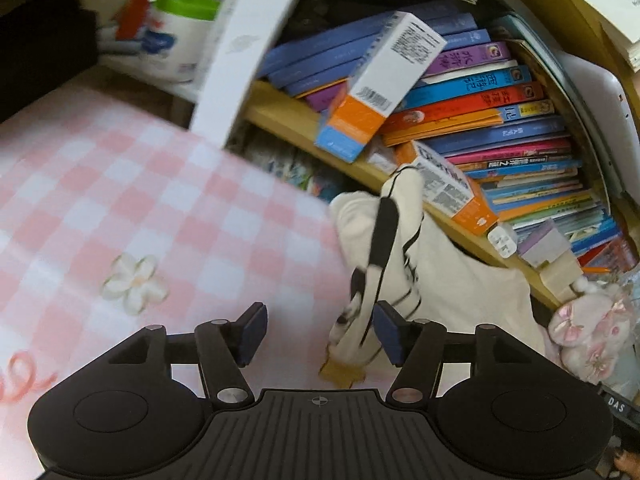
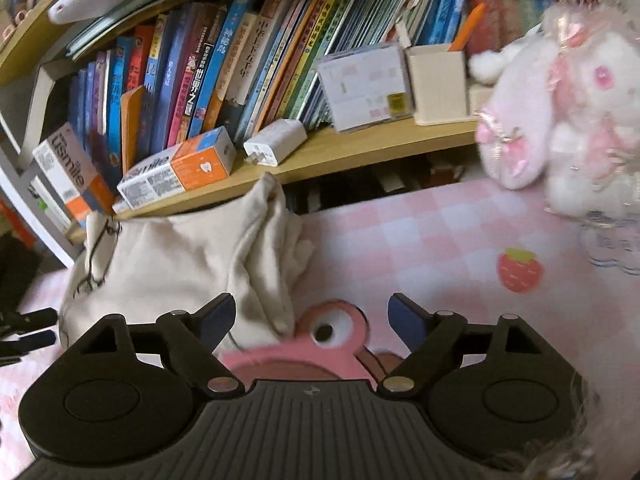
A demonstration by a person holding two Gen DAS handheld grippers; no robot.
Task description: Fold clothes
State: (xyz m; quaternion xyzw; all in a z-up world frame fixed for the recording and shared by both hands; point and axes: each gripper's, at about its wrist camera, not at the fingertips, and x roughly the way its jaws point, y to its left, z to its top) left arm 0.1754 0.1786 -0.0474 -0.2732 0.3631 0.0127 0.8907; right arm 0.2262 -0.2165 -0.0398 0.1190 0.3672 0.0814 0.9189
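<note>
With the cream garment (image 2: 180, 256) bunched against the bookshelf (image 2: 360, 148), we'd keep both left gripper (image 1: 320, 330) and right gripper (image 2: 310, 320) wide open and empty, grabbing opposite edges rather than the lump.

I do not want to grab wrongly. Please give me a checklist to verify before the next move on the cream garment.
1. Left gripper open: ok.
2. Right gripper open: ok.
3. Cream garment spread flat: not ok, it lies bunched against the shelf.
4. Cloth between the left fingers: ok, a striped fold sits there.
5. Cloth between the right fingers: not ok, only a garment tip near its left finger.
6. Plush toy clear of the garment: ok.
</note>
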